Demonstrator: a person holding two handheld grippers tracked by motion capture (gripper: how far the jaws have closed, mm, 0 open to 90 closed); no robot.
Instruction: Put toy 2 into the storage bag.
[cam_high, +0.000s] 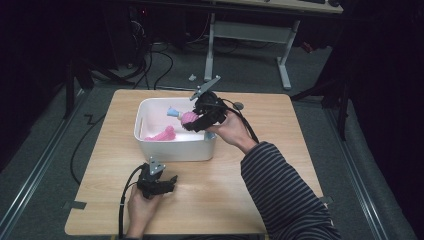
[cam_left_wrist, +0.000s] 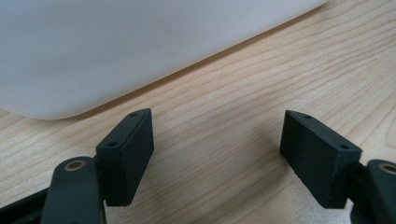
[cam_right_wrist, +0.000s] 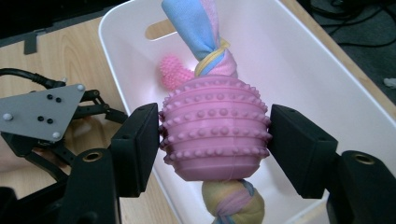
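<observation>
A pink knobbly ball toy (cam_high: 188, 118) with a blue, pink and yellow rope through it hangs over the white bin (cam_high: 175, 150). My right gripper (cam_high: 192, 121) is shut on it, with a jaw pressed against each side of the ball (cam_right_wrist: 215, 135). The rope's blue end (cam_right_wrist: 191, 21) points up and its yellow knot (cam_right_wrist: 233, 198) hangs below. A second pink toy (cam_high: 162, 134) lies on the bin's floor (cam_right_wrist: 173, 72). My left gripper (cam_high: 170, 181) rests low on the wooden table in front of the bin. It is open, with bare wood between its jaws (cam_left_wrist: 217, 140).
The bin's white wall (cam_left_wrist: 116, 46) stands close ahead of the left gripper. The wooden table (cam_high: 270, 130) has bare surface right of the bin and along its front edge. Beyond the table are a desk's white legs (cam_high: 210, 50) and cables on the grey floor.
</observation>
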